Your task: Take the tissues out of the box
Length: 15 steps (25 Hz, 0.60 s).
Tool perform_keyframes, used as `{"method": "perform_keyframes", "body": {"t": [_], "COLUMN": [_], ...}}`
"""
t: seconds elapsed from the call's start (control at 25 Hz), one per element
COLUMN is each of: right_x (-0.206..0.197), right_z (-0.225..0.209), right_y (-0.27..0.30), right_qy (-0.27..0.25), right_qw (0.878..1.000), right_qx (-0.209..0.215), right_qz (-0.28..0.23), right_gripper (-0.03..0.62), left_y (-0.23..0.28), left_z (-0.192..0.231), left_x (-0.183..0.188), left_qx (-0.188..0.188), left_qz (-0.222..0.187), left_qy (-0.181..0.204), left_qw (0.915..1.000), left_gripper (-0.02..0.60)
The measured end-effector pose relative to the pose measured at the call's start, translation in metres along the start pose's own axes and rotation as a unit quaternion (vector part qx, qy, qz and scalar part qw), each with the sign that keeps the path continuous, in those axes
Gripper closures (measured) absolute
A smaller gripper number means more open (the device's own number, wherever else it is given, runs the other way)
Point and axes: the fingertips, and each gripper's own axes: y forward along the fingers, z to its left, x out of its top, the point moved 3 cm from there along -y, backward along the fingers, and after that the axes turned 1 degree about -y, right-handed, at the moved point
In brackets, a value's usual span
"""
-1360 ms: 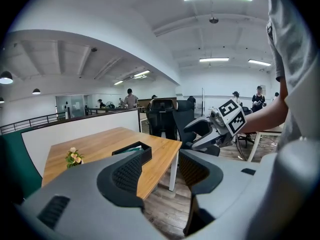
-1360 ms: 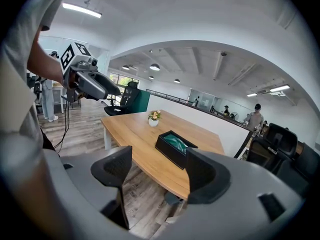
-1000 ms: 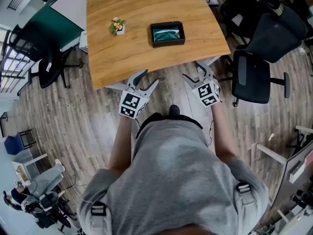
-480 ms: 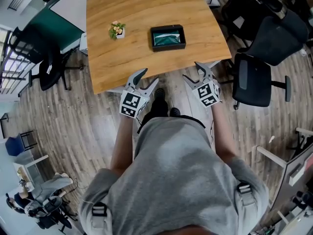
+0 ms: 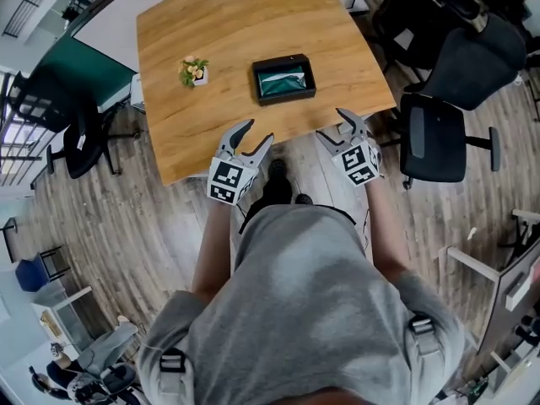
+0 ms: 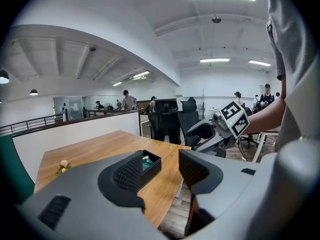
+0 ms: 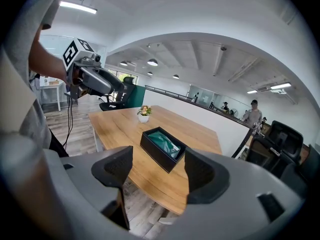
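Note:
A black box holding green-packed tissues sits on the wooden table, right of its middle. The same box shows in the right gripper view and, partly behind a jaw, as box in the left gripper view. My left gripper is open and empty, held off the table's near edge, short of the box. My right gripper is also open and empty, by the near right edge. Each gripper looks toward the table.
A small white pot with flowers stands left of the box. Black office chairs stand right of the table, another chair at its left. The floor is wood planks. People stand at the far end of the room.
The person has stepped closer to the table; both grippers now reach its near edge. The box appears nearer and lower in the head view.

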Motion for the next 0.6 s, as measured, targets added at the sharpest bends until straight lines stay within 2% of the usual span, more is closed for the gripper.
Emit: {"method": "perform_keyframes", "body": {"t": [0.6], "right_x": [0.012], "right_z": [-0.026], "right_y": [0.045], "right_qy": [0.021], "right_qw": [0.999], "right_qx": [-0.025], "right_qz": [0.02], "right_gripper": [0.261], "left_y": [0.042], "left_z": [0.057], "left_x": [0.007], "left_qx": [-0.038], "left_qz": [0.009], "left_qy": [0.011], "left_qw": [0.9992], "left_gripper": [0.341]}}
